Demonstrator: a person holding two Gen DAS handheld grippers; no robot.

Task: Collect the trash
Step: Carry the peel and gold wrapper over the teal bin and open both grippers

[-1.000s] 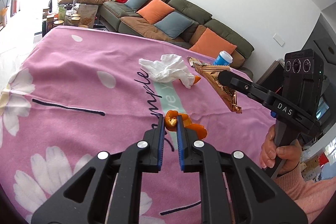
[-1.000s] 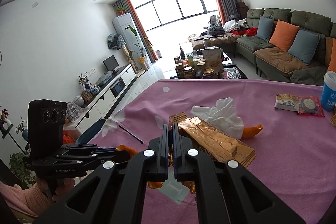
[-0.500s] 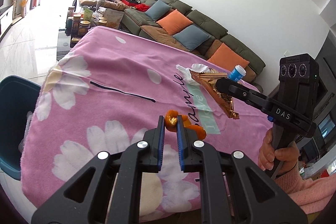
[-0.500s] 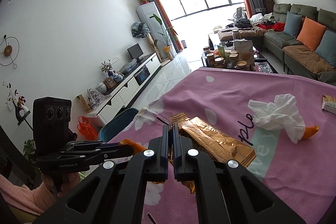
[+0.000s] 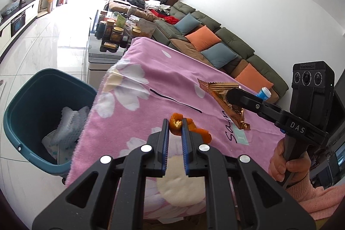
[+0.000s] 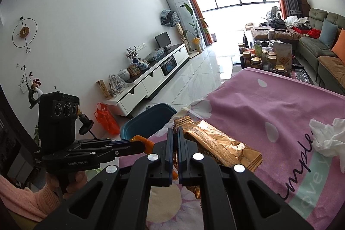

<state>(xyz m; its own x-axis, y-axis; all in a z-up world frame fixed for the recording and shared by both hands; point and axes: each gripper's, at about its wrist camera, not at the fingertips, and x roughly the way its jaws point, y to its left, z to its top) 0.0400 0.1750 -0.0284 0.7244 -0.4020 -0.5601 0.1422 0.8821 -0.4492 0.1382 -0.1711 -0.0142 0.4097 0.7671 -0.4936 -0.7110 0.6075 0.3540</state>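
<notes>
With our left gripper [image 5: 175,125] pinching orange peel [image 5: 176,124] and our right gripper [image 6: 175,135] clamping the gold wrapper [image 6: 217,147], both over the surface, the bin [image 5: 41,105] sits down-left, so early release litters the floor.

The left gripper [image 5: 175,126] pinches orange peel [image 5: 175,124] in its jaws above the pink table [image 5: 172,83]. At three o'clock, the right gripper [image 5: 231,96] clamps a gold wrapper [image 5: 217,92]. A teal bin [image 5: 32,100] stands at nine o'clock.
</notes>
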